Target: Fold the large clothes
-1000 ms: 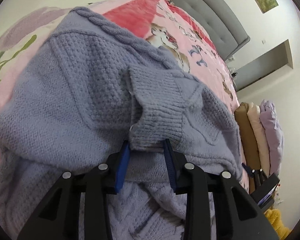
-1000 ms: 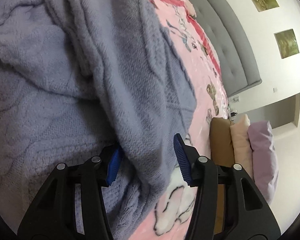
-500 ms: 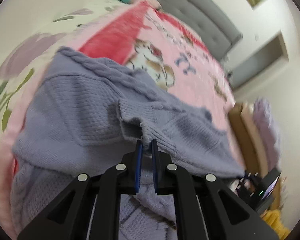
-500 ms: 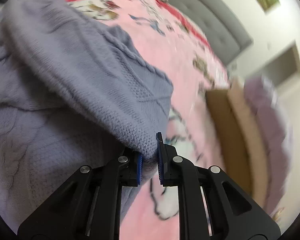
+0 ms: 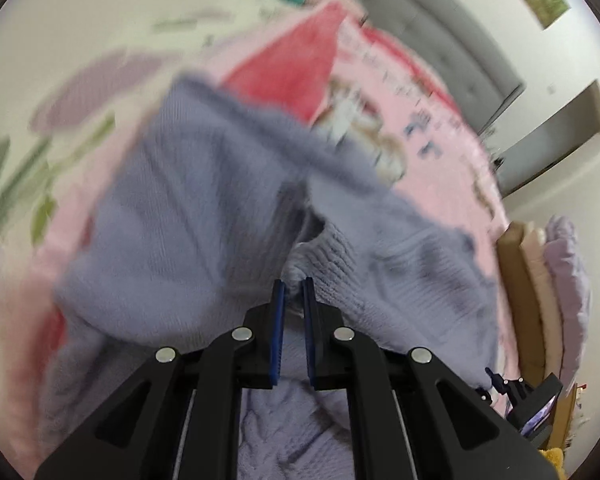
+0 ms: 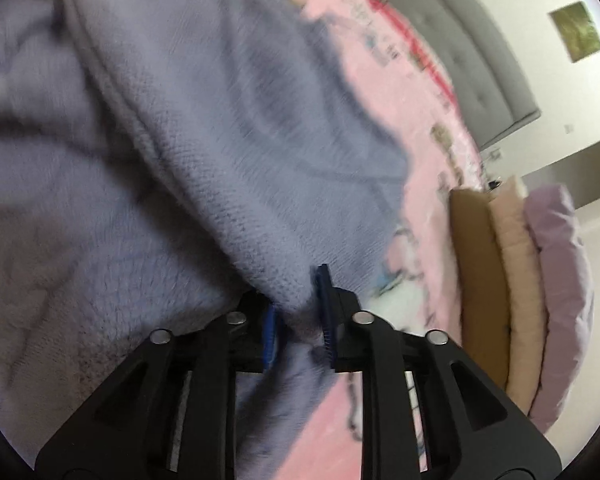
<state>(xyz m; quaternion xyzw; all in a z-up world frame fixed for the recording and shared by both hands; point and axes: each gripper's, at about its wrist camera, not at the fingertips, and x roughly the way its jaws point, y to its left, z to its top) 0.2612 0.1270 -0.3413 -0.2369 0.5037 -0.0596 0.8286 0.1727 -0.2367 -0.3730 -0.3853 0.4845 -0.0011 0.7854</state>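
Observation:
A lavender knitted sweater (image 5: 188, 220) lies bunched on a pink patterned blanket (image 5: 420, 140) on a bed. My left gripper (image 5: 293, 286) is shut on the sweater's ribbed cuff (image 5: 332, 256), which rises from between the blue pads. In the right wrist view, a thick fold of the same sweater (image 6: 240, 140) runs down between the pads of my right gripper (image 6: 298, 300). Those jaws are opening slightly, while the pads still press on the fold's edge. Both views are blurred by motion.
A grey padded headboard (image 5: 440, 28) stands at the far end of the bed. Brown, peach and lilac pillows (image 6: 520, 260) are stacked beside the bed on the right. A small dark device (image 5: 532, 400) sits at the lower right. Floral sheet (image 5: 40, 160) shows on the left.
Both grippers stood open around the sweater a second ago and have closed on it, the left on the cuff, the right on a fold. The cloth now pulls up with them.

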